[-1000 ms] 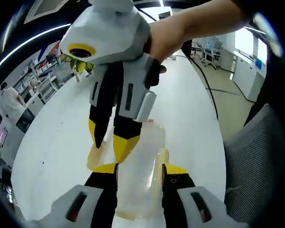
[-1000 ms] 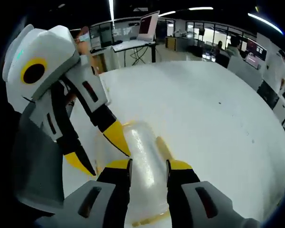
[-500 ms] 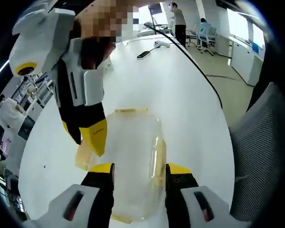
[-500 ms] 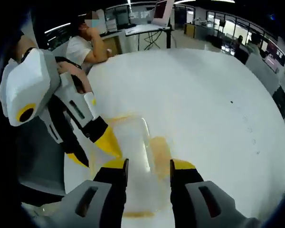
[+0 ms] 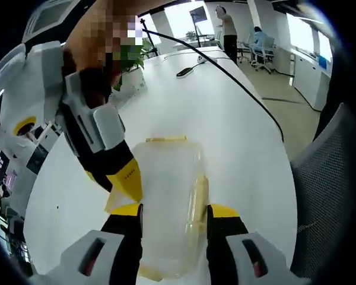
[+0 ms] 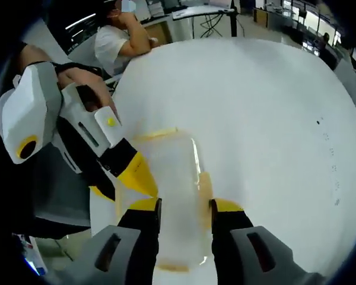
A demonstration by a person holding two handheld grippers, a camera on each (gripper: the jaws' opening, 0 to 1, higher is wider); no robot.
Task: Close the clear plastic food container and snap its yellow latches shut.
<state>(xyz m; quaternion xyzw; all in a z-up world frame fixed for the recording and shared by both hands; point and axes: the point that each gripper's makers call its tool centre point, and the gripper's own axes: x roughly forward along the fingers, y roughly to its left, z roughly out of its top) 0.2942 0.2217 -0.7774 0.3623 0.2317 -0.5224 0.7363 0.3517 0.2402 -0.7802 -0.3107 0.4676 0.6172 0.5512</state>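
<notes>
Two grippers working over the clear container

The container (image 5: 166,202) is lying on the white desk (image 5: 237,136); both the left gripper (image 5: 171,212) and right gripper (image 6: 183,205) are hovering with jaws parted, gripping nothing. It is probably light, slippery, flexible: press the yellow latches (image 5: 200,199).

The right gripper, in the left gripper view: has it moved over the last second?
Yes. The right gripper has shifted from over the container's lid to its left edge, by the left latch.

Bright, even indoor light (windows glaring behind), soft blur, edges strongly fisheye-bent.
</notes>
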